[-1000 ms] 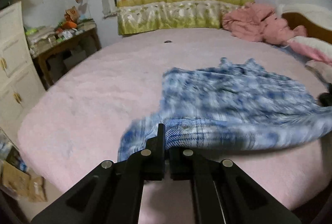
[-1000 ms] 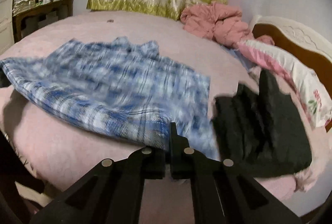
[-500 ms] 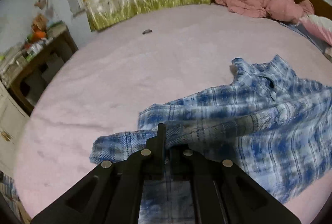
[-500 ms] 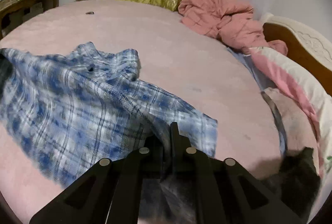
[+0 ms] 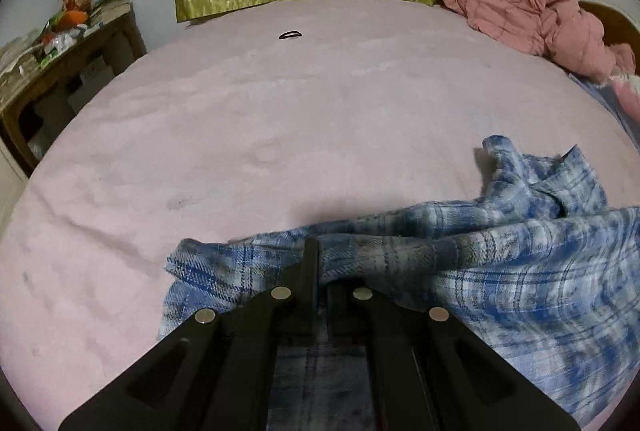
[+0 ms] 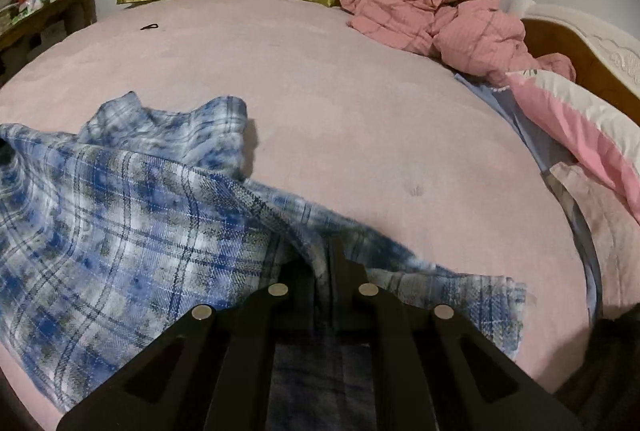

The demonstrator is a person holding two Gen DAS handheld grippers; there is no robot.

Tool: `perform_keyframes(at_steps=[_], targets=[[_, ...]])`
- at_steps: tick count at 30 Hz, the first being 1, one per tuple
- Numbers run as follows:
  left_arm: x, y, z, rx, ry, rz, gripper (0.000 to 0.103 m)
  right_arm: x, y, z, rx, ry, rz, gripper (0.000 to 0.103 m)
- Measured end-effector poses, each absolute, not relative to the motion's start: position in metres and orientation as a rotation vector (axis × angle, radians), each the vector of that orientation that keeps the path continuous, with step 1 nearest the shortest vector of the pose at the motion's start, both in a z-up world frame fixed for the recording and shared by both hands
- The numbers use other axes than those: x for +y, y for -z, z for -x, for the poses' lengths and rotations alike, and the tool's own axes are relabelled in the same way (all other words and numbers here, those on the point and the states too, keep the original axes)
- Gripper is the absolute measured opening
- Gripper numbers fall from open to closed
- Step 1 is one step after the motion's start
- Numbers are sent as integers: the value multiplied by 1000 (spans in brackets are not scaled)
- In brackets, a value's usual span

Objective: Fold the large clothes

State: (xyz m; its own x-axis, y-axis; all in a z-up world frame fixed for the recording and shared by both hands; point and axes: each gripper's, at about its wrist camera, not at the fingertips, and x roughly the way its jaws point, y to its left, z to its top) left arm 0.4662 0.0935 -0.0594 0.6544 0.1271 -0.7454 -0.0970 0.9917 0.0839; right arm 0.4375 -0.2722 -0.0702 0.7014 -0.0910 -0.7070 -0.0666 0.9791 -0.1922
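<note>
The blue plaid flannel shirt (image 5: 500,271) lies rumpled on the pink fuzzy bed (image 5: 300,119), its woven edge pinched in both tools. The left tool (image 5: 318,263) and right tool (image 6: 326,263) are each clamped tight on cloth; a crumpled pink quilt (image 6: 440,11) lies far ahead.

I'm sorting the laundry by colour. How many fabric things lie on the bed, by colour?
Blue plaid: 1, the shirt, pinched by the left tool and the right tool.
Pink: 2, the crumpled quilt and the pink-and-white pillow.
Black: 1, a dark garment at the edge, barely visible.
Total: 4
</note>
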Motion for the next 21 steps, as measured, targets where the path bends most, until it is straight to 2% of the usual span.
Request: perform_keyframes(at_steps=[4,7,8,9,10,11,12,13,15,18,21], targets=[[89,77,-478,885,-139,-73,4,-269,89,-459,864,30,200,5],[89,95,-484,940,-96,-88,5,-267,96,-458,843,59,223,8],[90,94,-484,932,-80,-105,6,-268,93,-455,827,72,224,19],[91,90,-480,914,-63,-128,12,-271,89,-450,809,110,227,43],[93,85,-475,900,-52,-133,23,-275,82,-444,782,153,227,59],[95,79,-470,882,-45,-127,51,-279,75,-436,743,176,219,84],[98,68,-458,831,-41,-108,89,-284,67,-426,701,185,205,94],[101,59,-447,772,-46,-93,103,-289,58,-415,663,183,187,95],[103,38,-421,648,-77,-81,103,-297,46,-399,651,152,153,97],[102,20,-397,614,-49,-68,103,-303,31,-371,643,100,88,102],[101,6,-368,594,0,-2,103,-299,18,-342,617,38,56,102]])
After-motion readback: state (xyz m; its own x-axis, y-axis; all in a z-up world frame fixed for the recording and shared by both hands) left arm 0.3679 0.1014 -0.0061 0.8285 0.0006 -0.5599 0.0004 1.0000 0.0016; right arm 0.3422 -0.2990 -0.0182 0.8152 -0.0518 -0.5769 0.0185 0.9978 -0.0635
